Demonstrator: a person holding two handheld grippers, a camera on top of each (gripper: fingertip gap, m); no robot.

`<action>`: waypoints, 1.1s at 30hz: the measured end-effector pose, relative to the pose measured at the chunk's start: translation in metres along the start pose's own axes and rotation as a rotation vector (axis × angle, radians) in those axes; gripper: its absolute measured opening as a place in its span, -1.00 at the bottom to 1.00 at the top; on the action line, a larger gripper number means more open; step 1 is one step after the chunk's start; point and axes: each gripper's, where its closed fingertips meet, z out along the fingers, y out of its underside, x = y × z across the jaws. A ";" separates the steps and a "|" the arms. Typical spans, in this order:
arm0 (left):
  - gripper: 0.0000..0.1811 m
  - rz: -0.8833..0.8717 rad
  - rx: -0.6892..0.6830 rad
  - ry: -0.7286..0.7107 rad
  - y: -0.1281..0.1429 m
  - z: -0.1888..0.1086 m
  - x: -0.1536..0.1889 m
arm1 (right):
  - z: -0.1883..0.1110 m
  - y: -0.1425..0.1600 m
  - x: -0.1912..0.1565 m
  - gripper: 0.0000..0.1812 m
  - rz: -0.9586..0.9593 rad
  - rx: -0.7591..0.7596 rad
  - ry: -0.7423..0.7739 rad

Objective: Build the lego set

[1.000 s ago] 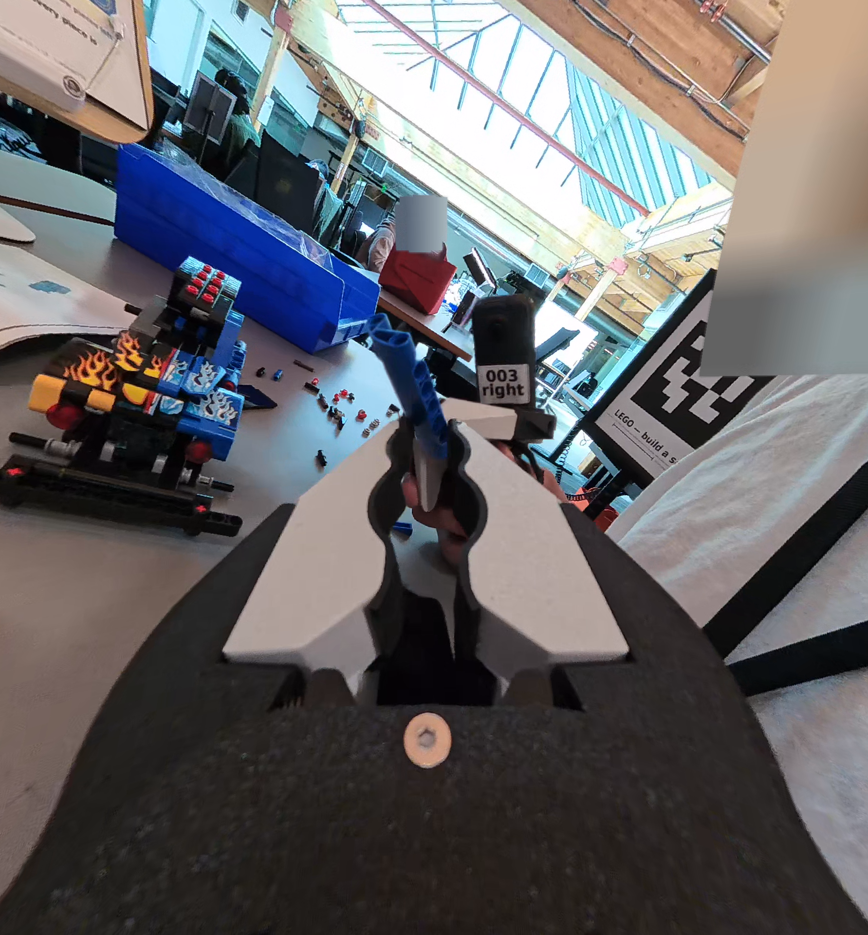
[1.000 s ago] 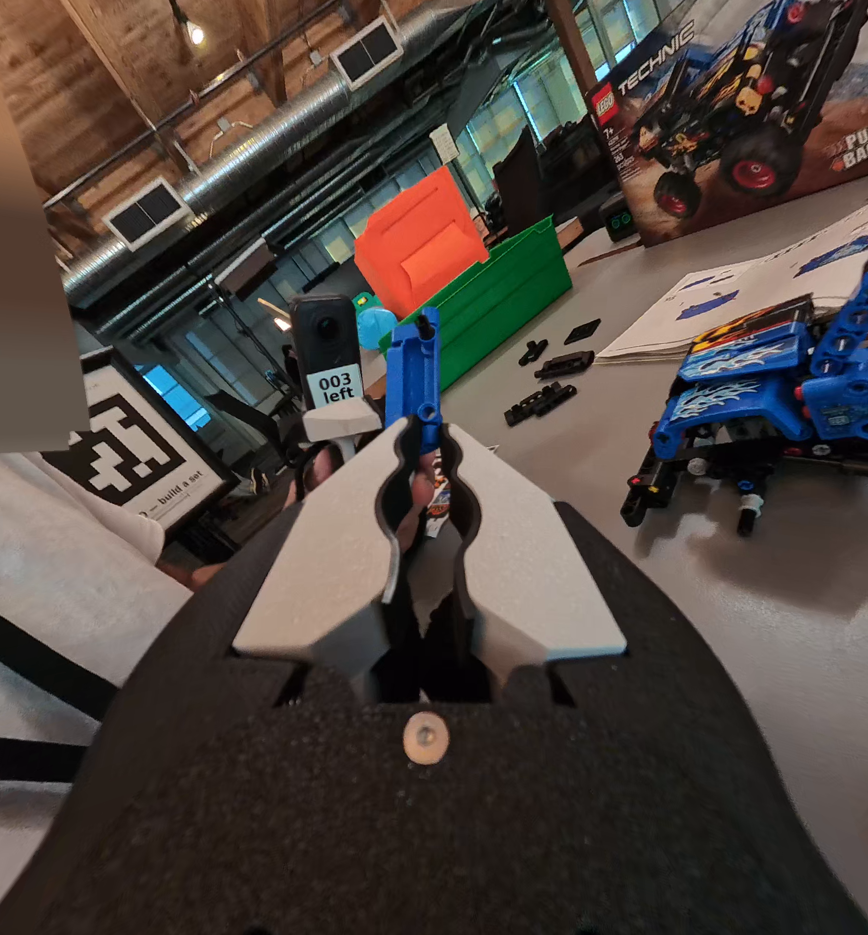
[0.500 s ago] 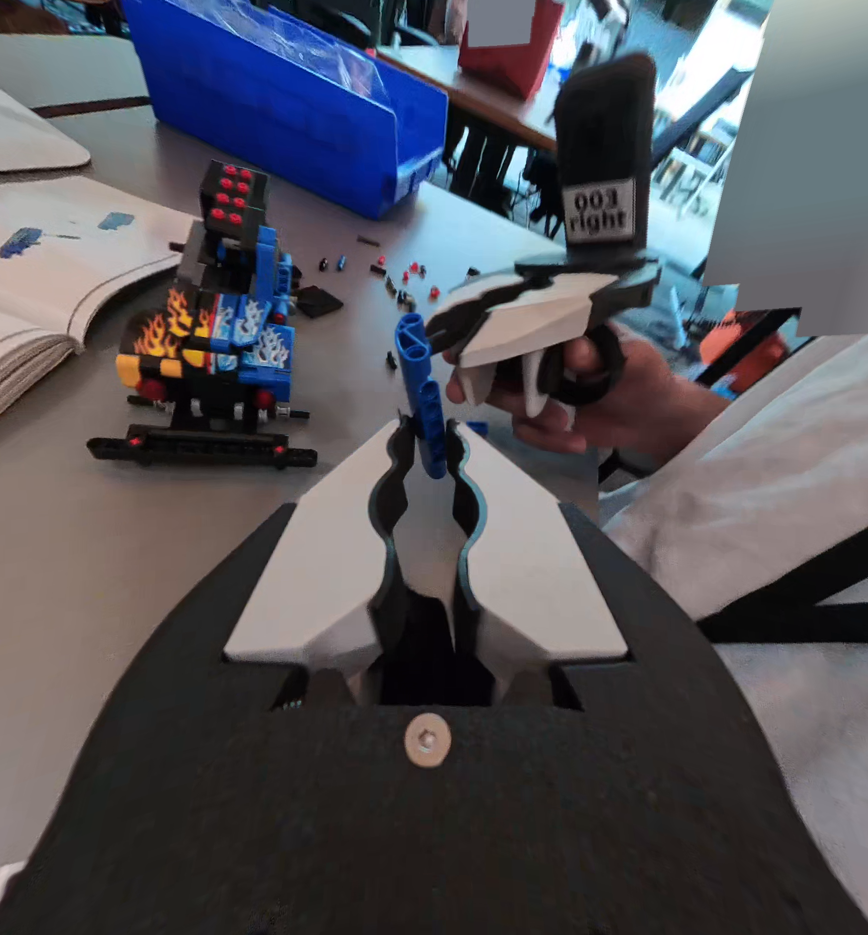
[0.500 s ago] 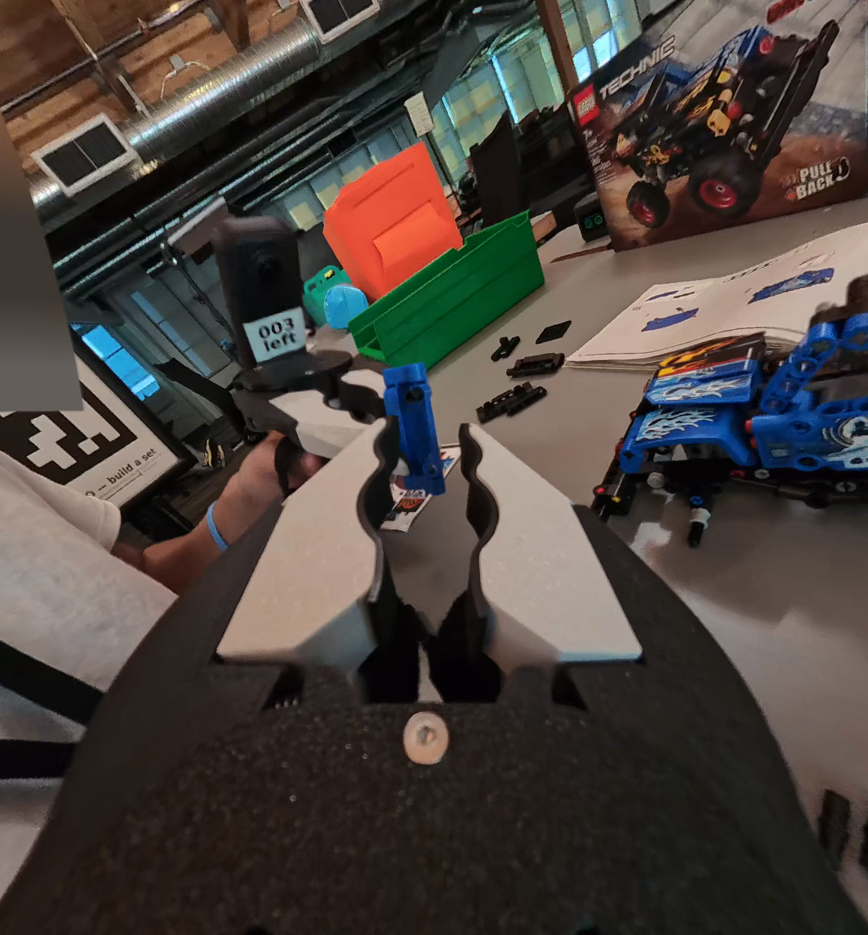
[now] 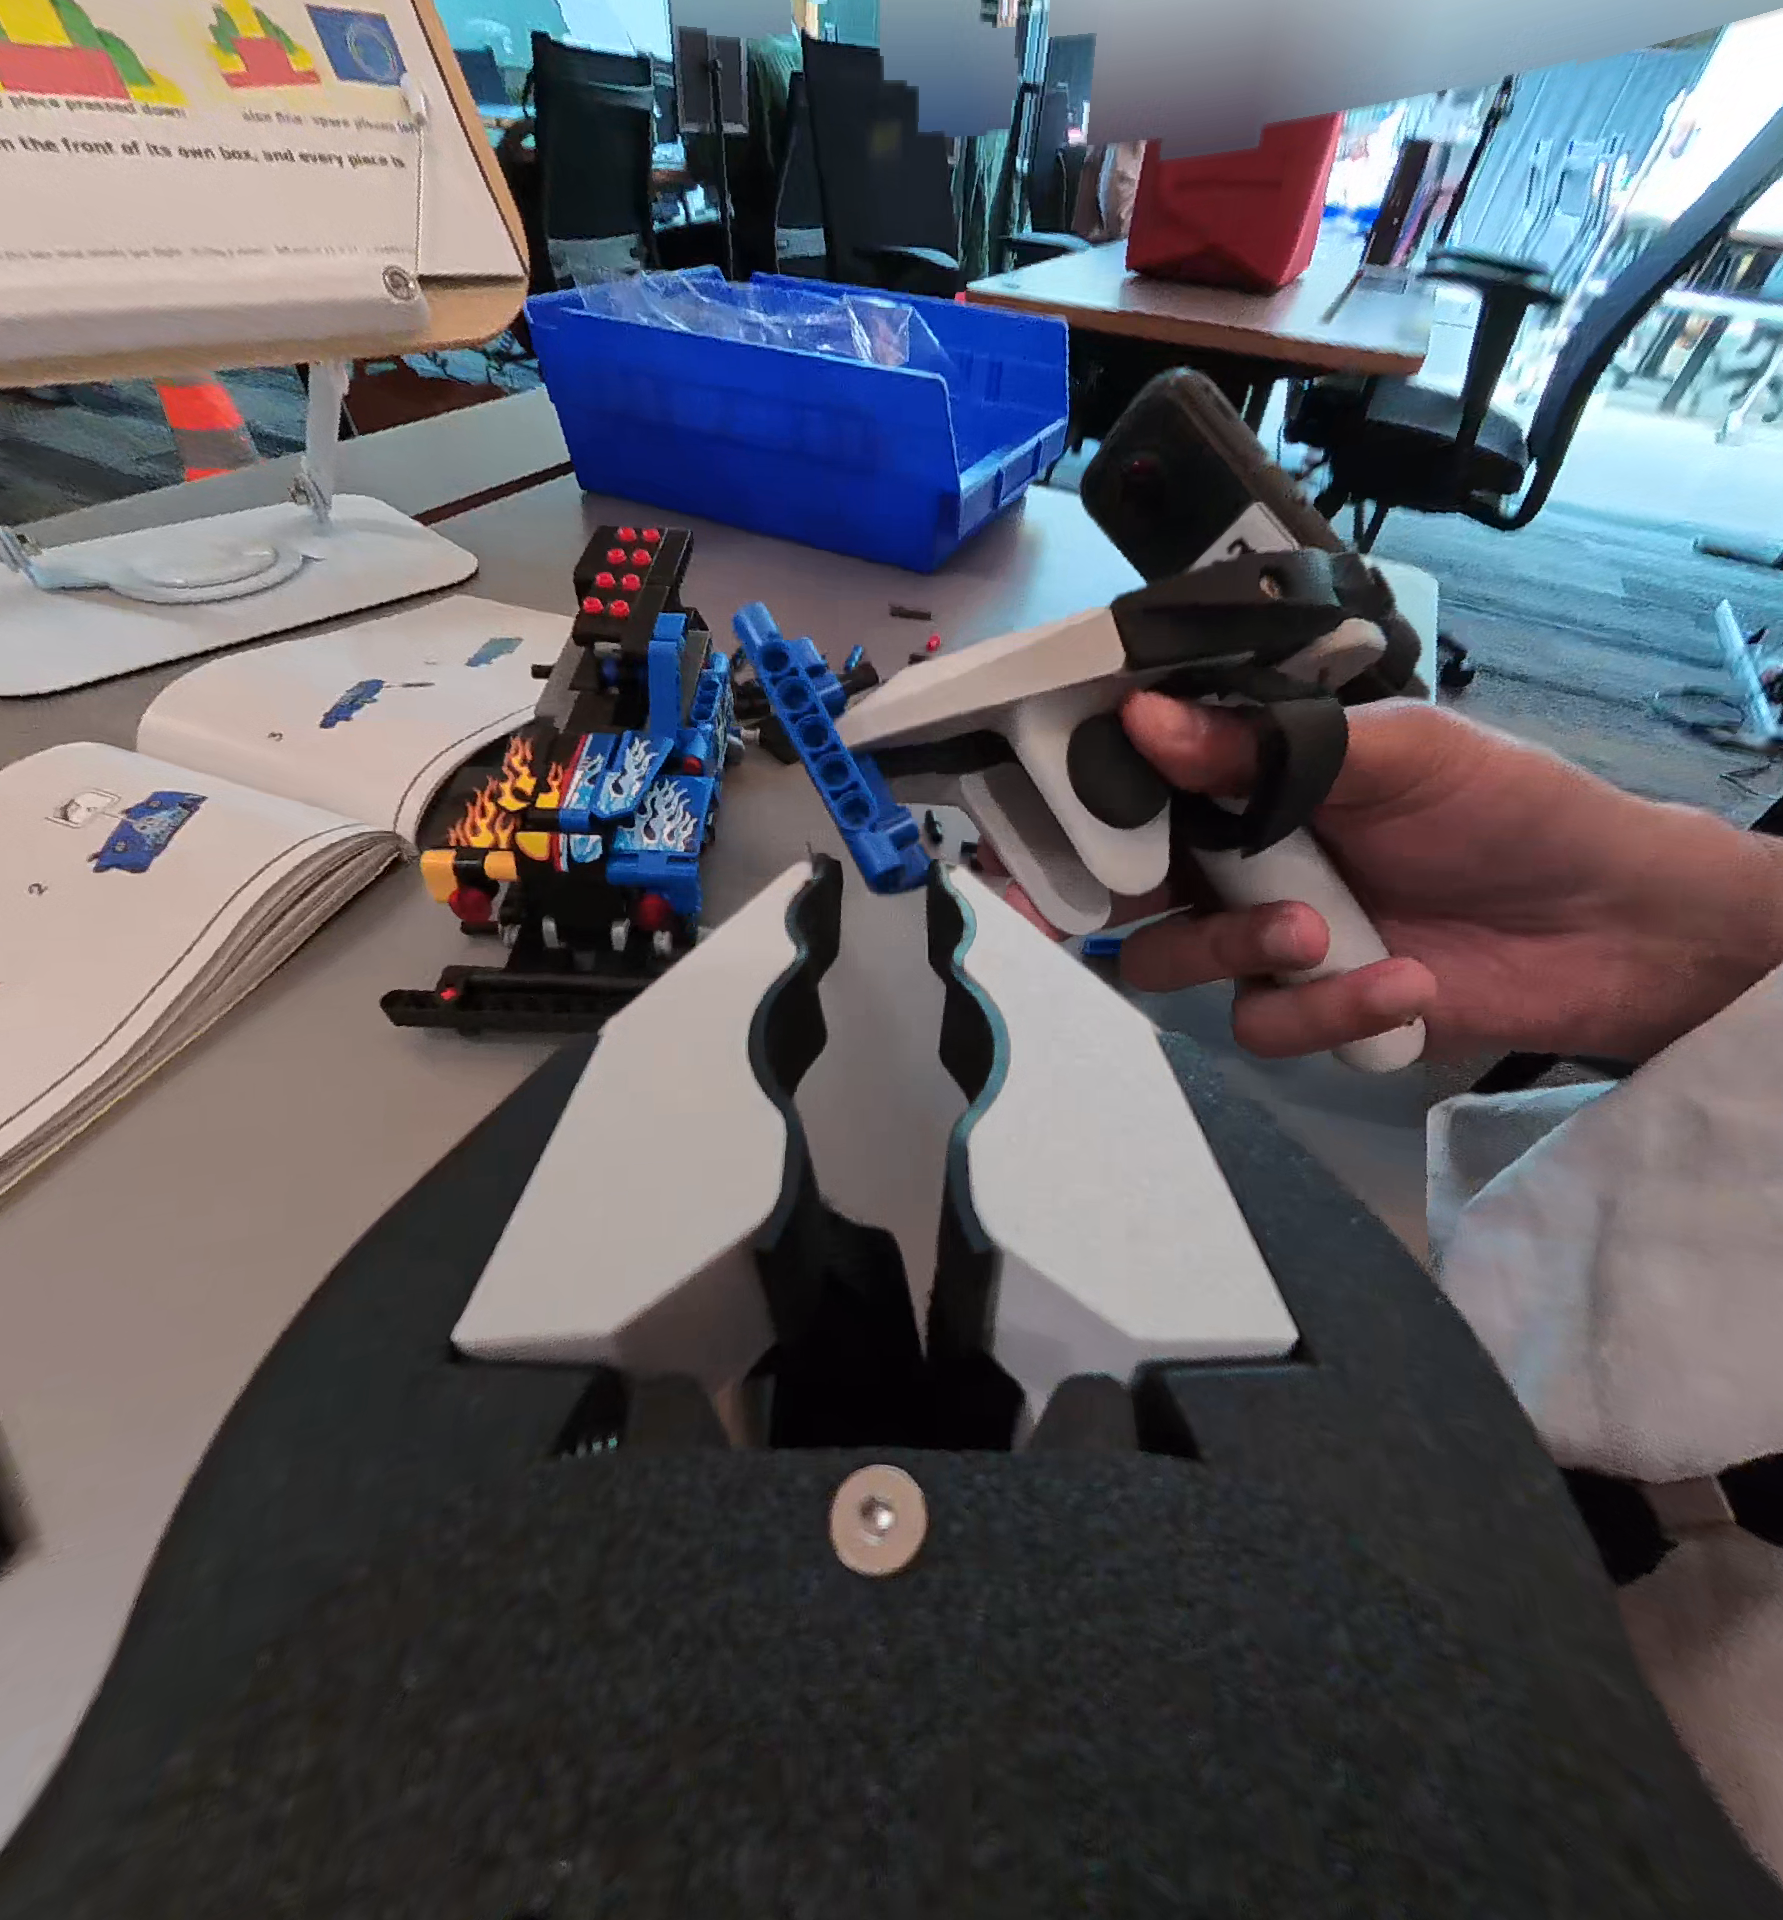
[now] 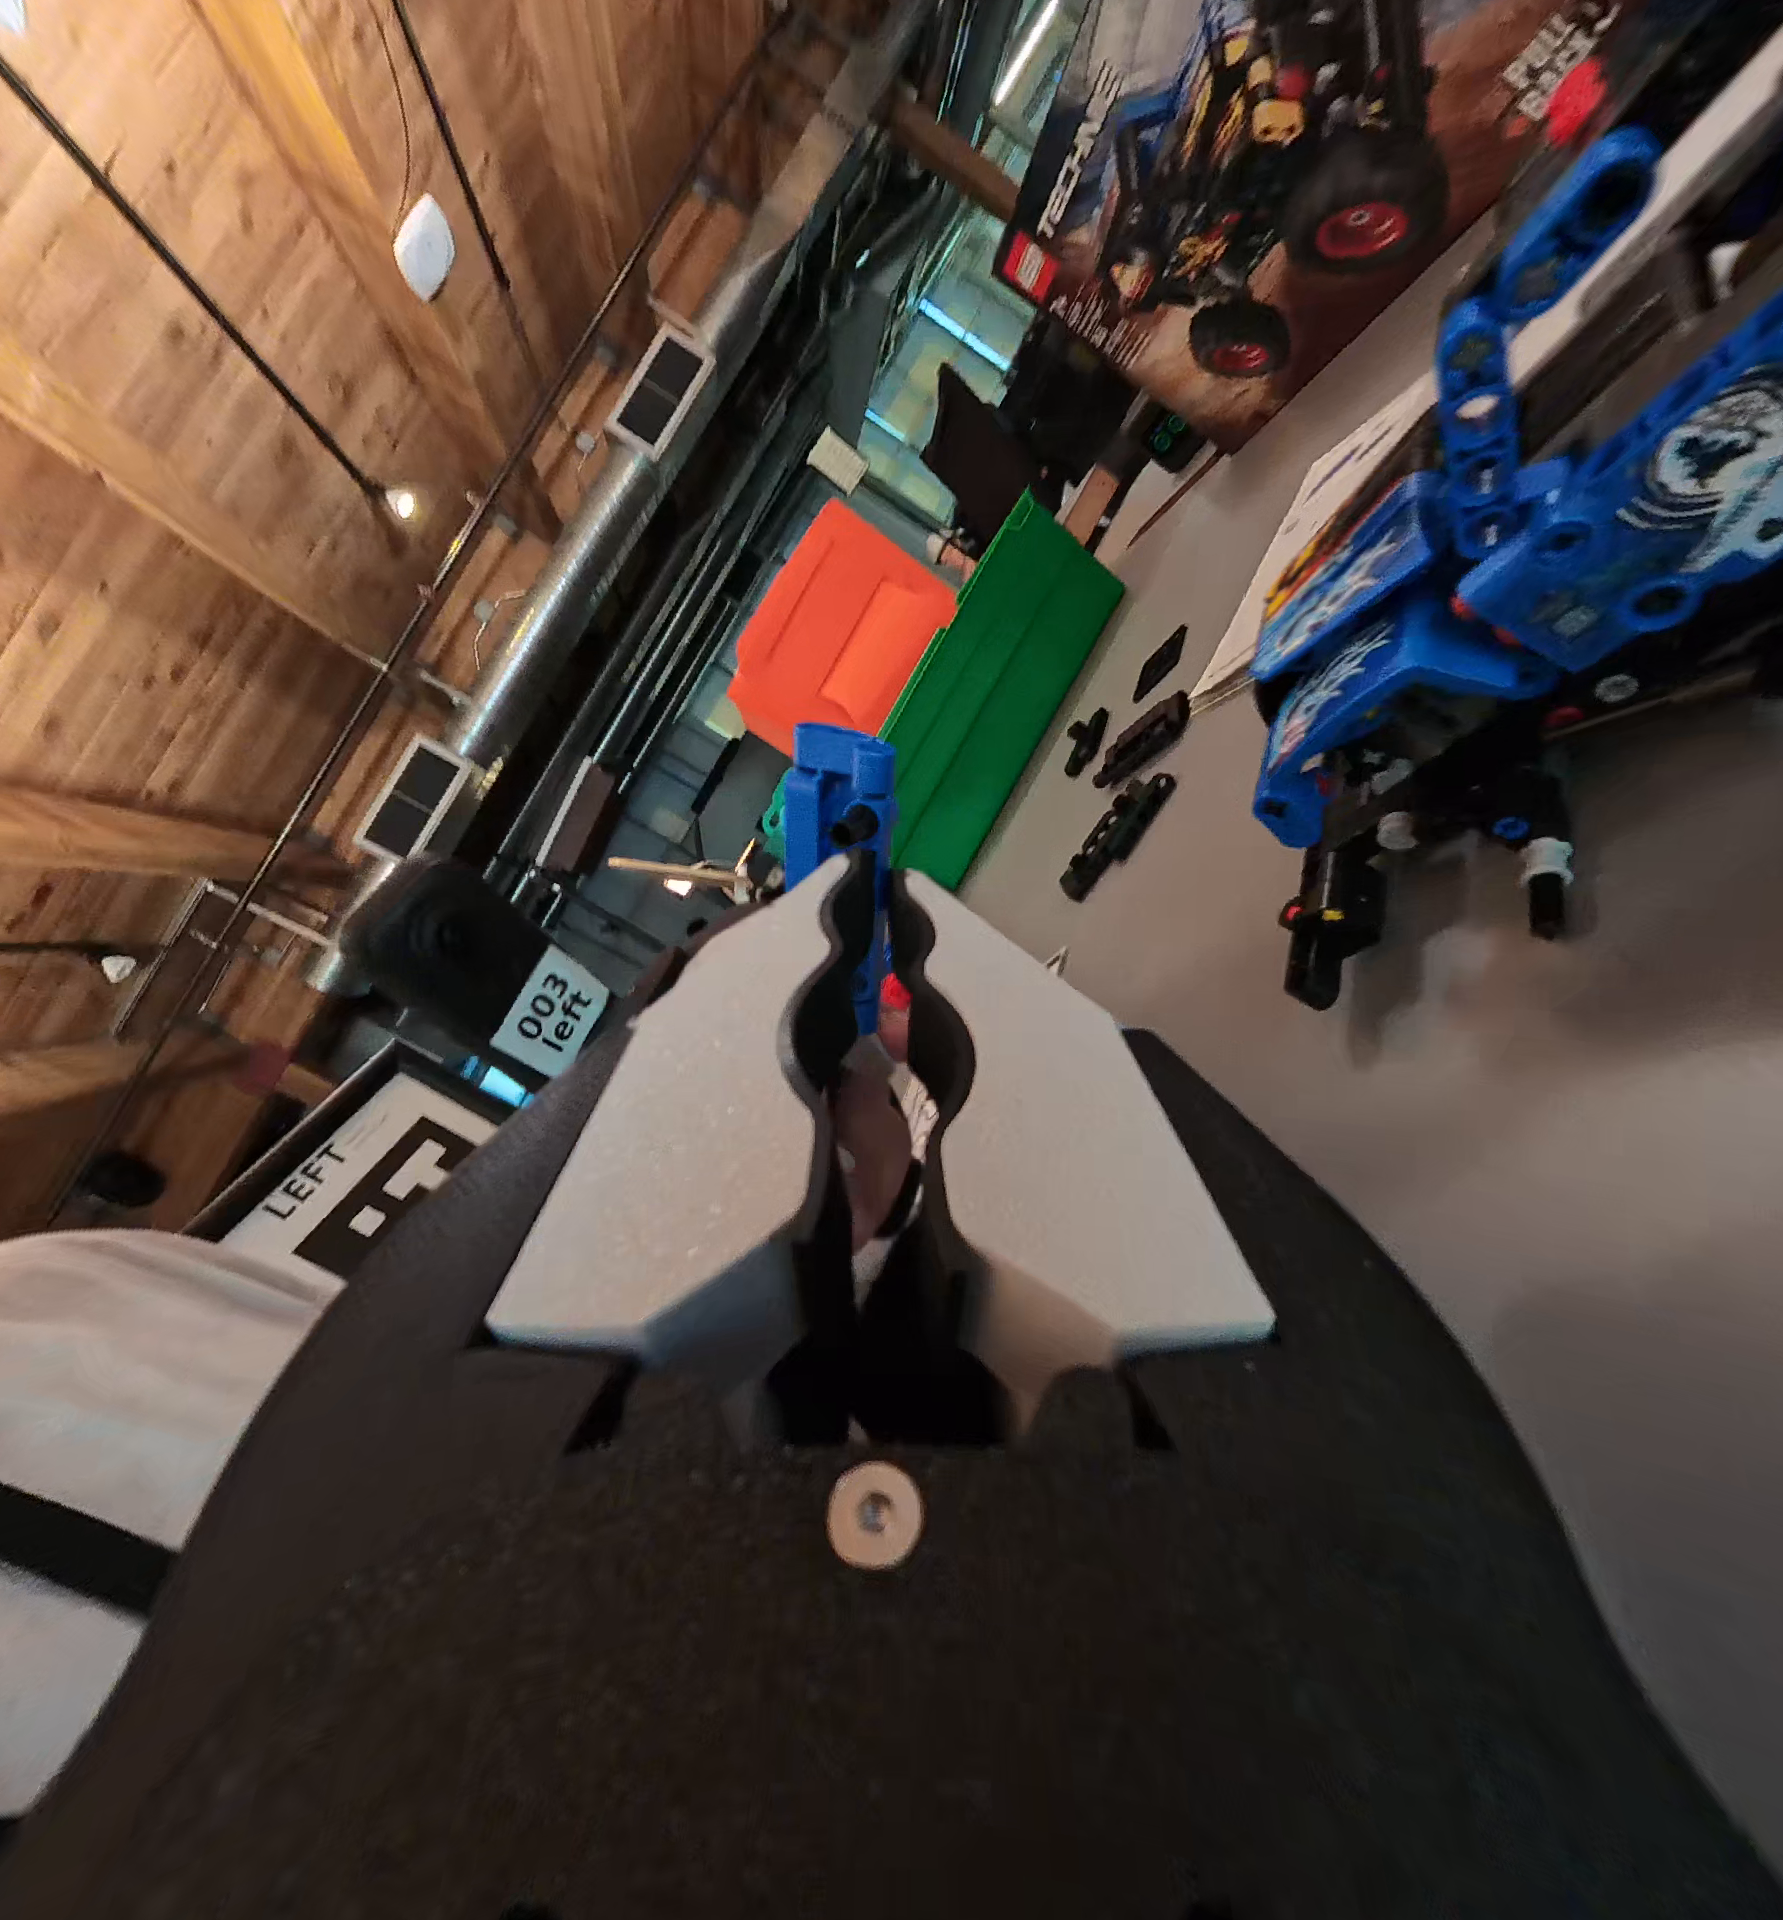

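A blue Technic beam (image 5: pixel 822 750) with a row of holes is held in the air between my two grippers. My right gripper (image 6: pixel 861 883) is shut on the beam (image 6: pixel 835 800), which sticks up past its tips and has a small black pin (image 6: pixel 853 830) in its side. In the left wrist view a hand holds the right gripper (image 5: pixel 851 727) as it clamps the beam's middle. My left gripper (image 5: pixel 879 878) is slightly open. The beam's lower end sits between its tips, near the right finger. The part-built blue truck with flame panels (image 5: pixel 596 800) stands on the grey table (image 5: pixel 243 1143).
An open instruction booklet (image 5: pixel 191 831) lies left of the truck (image 6: pixel 1489 623). A blue bin (image 5: pixel 793 416) and small loose pins (image 5: pixel 908 623) are behind it. A green bin (image 6: pixel 1001 675), black loose parts (image 6: pixel 1126 790) and the set's box (image 6: pixel 1282 156) stand across the table. My two grippers' fingertips are within a few centimetres of each other.
My right gripper has shut on the blue beam and rolled to one side. My left gripper's fingers have spread apart around the beam's lower end. Both grippers dropped nearer the truck.
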 end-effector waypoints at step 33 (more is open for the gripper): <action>-0.94 -0.094 -0.032 -0.006 0.021 -0.011 -0.032 | -0.118 0.001 0.090 -0.83 -0.876 -0.491 0.746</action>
